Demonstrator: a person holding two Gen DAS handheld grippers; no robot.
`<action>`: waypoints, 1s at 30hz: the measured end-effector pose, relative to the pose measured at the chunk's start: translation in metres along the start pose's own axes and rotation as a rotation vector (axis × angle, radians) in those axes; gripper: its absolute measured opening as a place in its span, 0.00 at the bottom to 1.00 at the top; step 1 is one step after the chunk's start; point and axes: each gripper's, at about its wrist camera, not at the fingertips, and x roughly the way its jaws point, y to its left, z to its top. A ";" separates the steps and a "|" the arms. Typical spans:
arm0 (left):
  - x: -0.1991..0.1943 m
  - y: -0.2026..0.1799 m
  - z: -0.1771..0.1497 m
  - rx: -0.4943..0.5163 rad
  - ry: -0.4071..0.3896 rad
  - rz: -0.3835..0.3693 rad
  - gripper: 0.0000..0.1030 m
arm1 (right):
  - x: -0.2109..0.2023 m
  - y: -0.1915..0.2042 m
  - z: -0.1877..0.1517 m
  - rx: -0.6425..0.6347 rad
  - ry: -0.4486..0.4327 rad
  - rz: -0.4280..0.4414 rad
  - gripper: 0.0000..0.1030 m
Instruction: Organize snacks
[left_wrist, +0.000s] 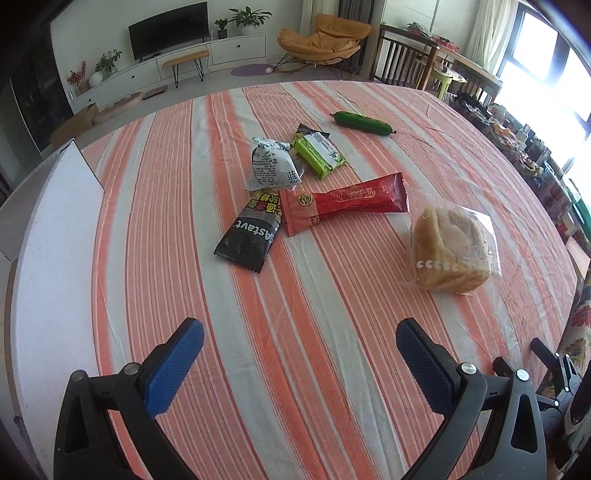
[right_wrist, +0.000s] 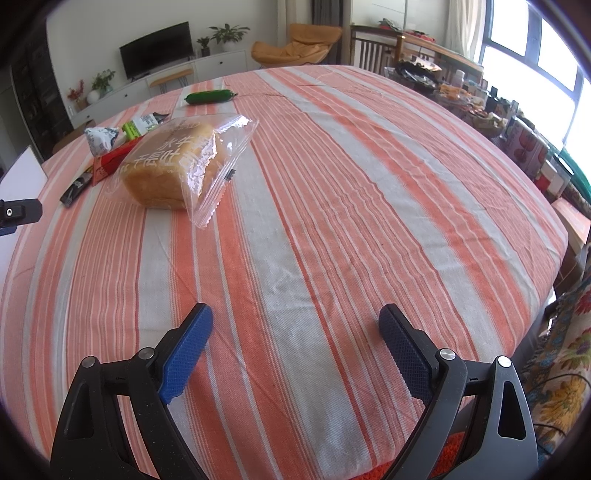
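Snacks lie on an orange-and-white striped tablecloth (left_wrist: 295, 295). In the left wrist view there is a black packet (left_wrist: 249, 240), a red packet (left_wrist: 343, 205), a grey-white packet (left_wrist: 271, 166), a green packet (left_wrist: 319, 153), a green sausage (left_wrist: 364, 123) and bagged bread (left_wrist: 452, 251). My left gripper (left_wrist: 299, 336) is open and empty, short of the black packet. In the right wrist view the bread (right_wrist: 177, 162) is ahead to the left, with the sausage (right_wrist: 208, 97) behind it. My right gripper (right_wrist: 295, 321) is open and empty over bare cloth (right_wrist: 332, 203).
A white box (left_wrist: 55, 206) stands at the table's left edge. Cluttered shelves (right_wrist: 517, 129) and a floral cloth (right_wrist: 561, 350) line the right side. A chair (left_wrist: 402, 59) stands beyond the far edge. The other gripper's body (right_wrist: 18, 212) shows at the left.
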 end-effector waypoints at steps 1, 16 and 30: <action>0.003 0.001 0.004 0.004 0.018 -0.003 1.00 | 0.000 0.000 0.000 0.000 0.000 0.000 0.91; 0.009 0.019 0.023 0.001 0.131 -0.056 1.00 | 0.000 0.001 0.000 0.000 0.000 0.001 0.91; 0.081 0.019 0.065 0.151 0.074 0.127 0.84 | 0.000 0.002 0.000 0.000 0.000 0.002 0.91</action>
